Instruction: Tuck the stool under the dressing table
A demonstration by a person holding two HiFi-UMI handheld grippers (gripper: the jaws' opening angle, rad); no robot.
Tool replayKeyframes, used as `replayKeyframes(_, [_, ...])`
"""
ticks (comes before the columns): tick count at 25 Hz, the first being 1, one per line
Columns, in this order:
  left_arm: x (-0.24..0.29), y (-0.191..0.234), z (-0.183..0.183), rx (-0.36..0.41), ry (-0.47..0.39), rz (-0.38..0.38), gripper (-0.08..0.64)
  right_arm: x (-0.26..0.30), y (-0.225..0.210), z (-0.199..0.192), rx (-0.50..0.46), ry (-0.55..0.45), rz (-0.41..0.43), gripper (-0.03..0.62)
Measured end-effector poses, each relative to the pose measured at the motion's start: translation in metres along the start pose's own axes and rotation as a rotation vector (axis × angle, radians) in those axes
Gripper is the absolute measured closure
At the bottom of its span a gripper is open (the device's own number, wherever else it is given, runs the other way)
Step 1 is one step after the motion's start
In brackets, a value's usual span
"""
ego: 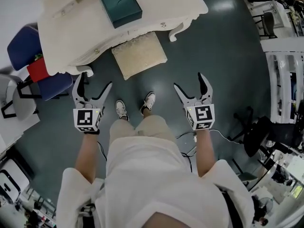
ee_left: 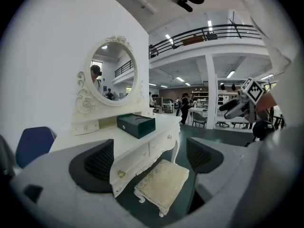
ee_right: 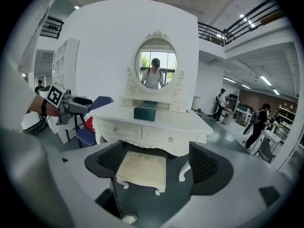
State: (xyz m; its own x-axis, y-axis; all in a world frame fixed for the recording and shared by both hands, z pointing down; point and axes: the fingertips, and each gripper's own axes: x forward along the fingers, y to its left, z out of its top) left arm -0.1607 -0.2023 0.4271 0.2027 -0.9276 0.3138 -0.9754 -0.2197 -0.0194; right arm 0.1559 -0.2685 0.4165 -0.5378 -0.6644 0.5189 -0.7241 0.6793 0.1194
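Open floor [ego: 223, 56] before the stool [ego: 139, 55]; blue chair [ego: 21, 46] flanks left.

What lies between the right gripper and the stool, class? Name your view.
Only bare dark floor separates the right gripper from the stool; the head view shows it best.

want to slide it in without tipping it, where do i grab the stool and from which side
Probably the padded seat's near edge, coming from your side and from above. The stool is low, its far end sits at the front of the dressing table, and only the near edge and front corners are exposed.
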Motion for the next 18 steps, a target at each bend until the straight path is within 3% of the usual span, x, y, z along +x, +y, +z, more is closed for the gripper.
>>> replayKeyframes(7, [0.035, -0.012, -0.036, 0.006, 0.06, -0.047, 0.086, 0.058, -0.002, -0.041, -0.038, 0.05, 0.067, 0.171])
replayKeyframes(11, [0.063, -0.013, -0.07, 0.004, 0.1, -0.078, 0.086, 0.093, 0.007, -0.067, 0.02, 0.065, 0.115, 0.17])
replayKeyframes(18, [0.103, -0.034, -0.149, -0.009, 0.164, -0.1, 0.086, 0.153, 0.022, -0.153, -0.031, 0.171, 0.19, 0.17])
